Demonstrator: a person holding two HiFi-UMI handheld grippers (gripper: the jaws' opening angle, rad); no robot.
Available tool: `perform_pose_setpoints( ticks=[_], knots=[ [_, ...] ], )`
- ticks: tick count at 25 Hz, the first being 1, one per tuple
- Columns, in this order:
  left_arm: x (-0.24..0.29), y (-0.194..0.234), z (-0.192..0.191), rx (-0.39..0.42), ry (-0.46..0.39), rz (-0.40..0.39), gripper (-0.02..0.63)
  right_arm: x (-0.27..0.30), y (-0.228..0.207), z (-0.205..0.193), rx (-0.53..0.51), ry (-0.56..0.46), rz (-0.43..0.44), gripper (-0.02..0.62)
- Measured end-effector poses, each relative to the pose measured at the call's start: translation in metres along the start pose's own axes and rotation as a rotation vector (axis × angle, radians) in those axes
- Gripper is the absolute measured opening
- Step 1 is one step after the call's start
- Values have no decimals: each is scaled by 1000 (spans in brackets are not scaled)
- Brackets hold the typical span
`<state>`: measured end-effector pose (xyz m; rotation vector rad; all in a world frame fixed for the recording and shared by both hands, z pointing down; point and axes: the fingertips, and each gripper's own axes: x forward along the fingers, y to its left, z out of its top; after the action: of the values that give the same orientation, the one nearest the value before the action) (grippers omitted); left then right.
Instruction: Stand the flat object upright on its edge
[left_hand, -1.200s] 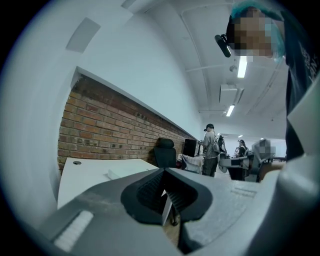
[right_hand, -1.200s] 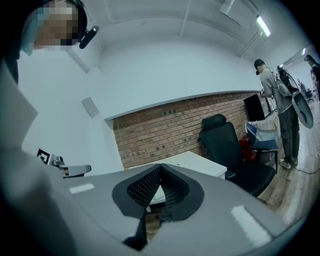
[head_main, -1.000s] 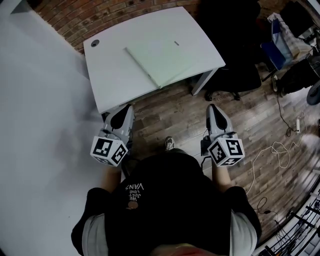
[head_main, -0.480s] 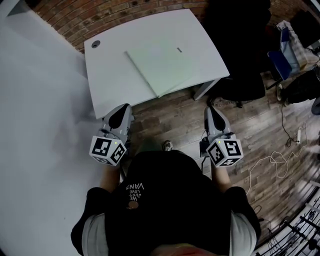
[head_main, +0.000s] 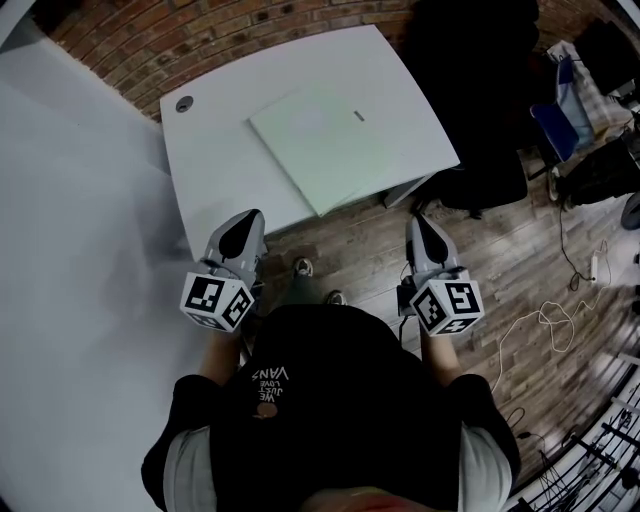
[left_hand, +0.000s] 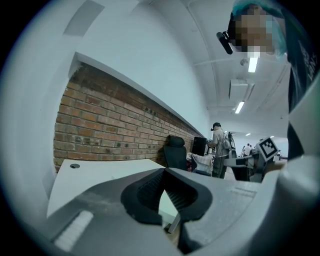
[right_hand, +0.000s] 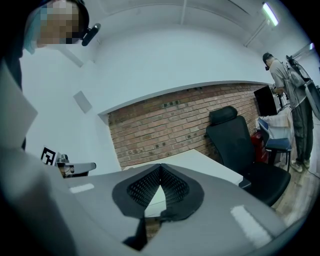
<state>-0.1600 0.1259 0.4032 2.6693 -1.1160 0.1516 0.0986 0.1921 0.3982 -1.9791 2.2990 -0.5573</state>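
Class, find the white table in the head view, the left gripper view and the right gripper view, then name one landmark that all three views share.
Head view: the white table fills the upper centre, set at a slant.
Left gripper view: the table lies at lower left, just under the bricks.
Right gripper view: the table sits just right of centre.
Shared landmark: the brick wall behind the table.
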Motion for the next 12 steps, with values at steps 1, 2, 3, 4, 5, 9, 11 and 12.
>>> perform_pose_setpoints(
  ticks=[1, 2, 3, 4, 5, 9, 11, 12],
  knots=[
    [4, 4, 1, 0, 1, -6, 0, 5, 1, 1, -1, -1, -4, 2],
    [7, 8, 3, -1, 0, -12, -1, 9, 2, 3, -3, -3, -7, 2],
    [11, 12, 5, -2, 0, -18, 0, 14, 4, 4, -5, -5, -9, 2],
    [14, 15, 6, -4, 0, -23, -1, 18, 5, 5, -7, -6, -12, 2],
    [16, 18, 7, -5, 1, -29, 0, 22, 6, 6, -7, -8, -16, 2],
    [26, 35, 13, -2, 4, -57, 0, 42, 13, 11, -8, -20, -32, 2],
    [30, 44, 14, -2, 4, -69, 0, 51, 17, 13, -13, -27, -40, 2],
    [32, 48, 14, -3, 6, -76, 0, 54, 20, 13, -16, -29, -43, 2]
  ],
)
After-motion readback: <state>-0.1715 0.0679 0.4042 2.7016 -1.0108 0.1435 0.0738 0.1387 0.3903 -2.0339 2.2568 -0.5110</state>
